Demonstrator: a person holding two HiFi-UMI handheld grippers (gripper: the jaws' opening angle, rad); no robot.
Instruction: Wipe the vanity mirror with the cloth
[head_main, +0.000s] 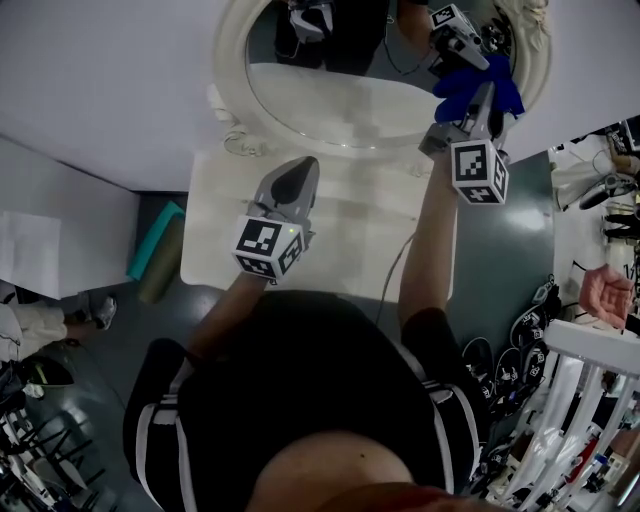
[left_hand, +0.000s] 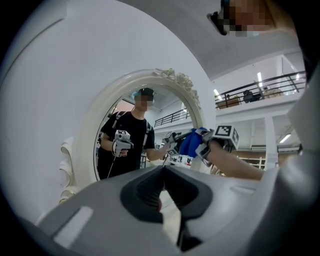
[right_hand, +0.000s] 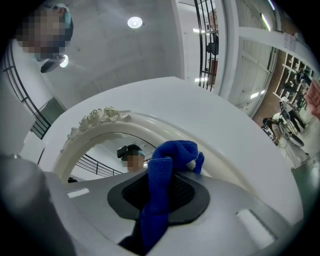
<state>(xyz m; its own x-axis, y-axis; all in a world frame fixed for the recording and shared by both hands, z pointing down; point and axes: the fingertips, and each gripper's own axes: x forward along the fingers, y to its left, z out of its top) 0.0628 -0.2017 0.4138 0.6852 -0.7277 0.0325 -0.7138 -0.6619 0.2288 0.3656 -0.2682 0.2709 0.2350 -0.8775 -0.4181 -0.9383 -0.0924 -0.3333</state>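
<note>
White vanity (head_main: 345, 235) carries one mirror (head_main: 330, 100); right tool (head_main: 480, 100) grips one cloth (head_main: 478, 82).

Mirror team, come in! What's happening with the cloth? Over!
Right gripper shut on blue cloth, up at mirror's right edge. Left gripper shut, empty. Nothing blocking mirror.

The table (head_main: 350, 215) top is open to a claw from the near side across its width. The left claw (head_main: 290, 185), jaws together, hangs over its middle-left and narrows that lane. A cable (head_main: 392, 268) trails over the near right. The mirror (head_main: 330, 100) glass is free at left and centre. At its far right, the right claw (head_main: 486, 97), clamped on the cloth (head_main: 452, 92), crowds the raised ornate frame (head_main: 232, 60).
</note>
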